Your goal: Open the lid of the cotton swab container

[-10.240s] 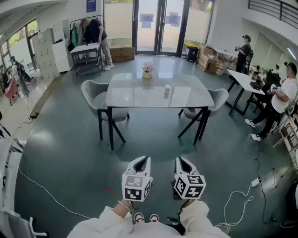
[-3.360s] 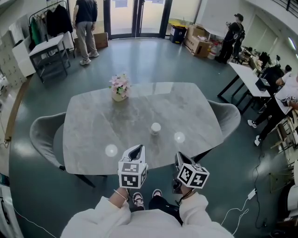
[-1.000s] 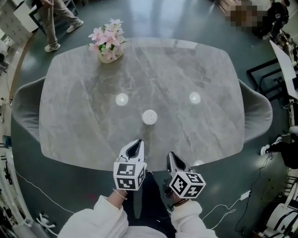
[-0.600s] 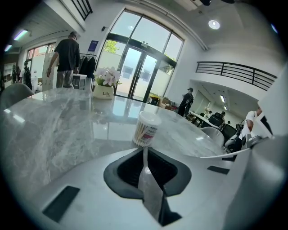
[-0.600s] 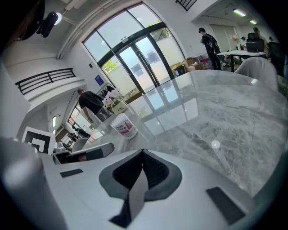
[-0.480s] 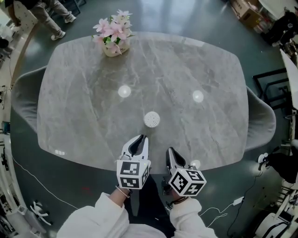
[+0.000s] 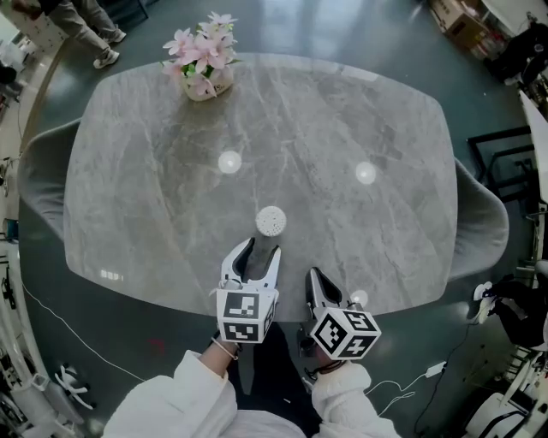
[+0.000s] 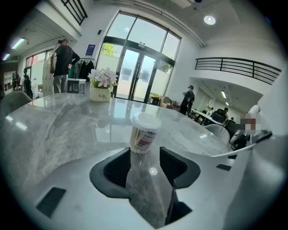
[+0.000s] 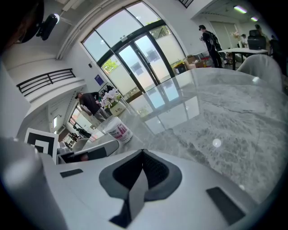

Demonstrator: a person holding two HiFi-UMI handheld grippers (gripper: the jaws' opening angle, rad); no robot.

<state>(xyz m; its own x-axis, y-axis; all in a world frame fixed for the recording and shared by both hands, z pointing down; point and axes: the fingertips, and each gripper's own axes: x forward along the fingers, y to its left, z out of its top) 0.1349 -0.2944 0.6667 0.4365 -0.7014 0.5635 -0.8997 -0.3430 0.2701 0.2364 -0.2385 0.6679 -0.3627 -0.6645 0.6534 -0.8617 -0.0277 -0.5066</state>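
The cotton swab container (image 7: pixel 271 221) is a small clear tub with a white lid, upright near the front of the grey marble table (image 7: pixel 154 180). In the left gripper view the container (image 8: pixel 144 133) stands straight ahead, just beyond the fingertips. My left gripper (image 7: pixel 261 250) is over the table's front edge with its jaws opening and nothing between them (image 8: pixel 145 157). My right gripper (image 7: pixel 313 275) is shut and empty, right of the left one and farther back. In the right gripper view the container (image 9: pixel 118 130) shows to the left of the right gripper (image 9: pixel 143 155).
A vase of pink flowers (image 7: pixel 201 64) stands at the table's far left. Grey chairs (image 7: pixel 43 162) (image 7: pixel 479 214) sit at both ends. The table's front edge runs just under the grippers. A person's legs (image 7: pixel 81 26) show at the top left.
The left gripper's jaws have gone from shut to open, and it has moved forward toward the container. The right gripper has hardly moved.
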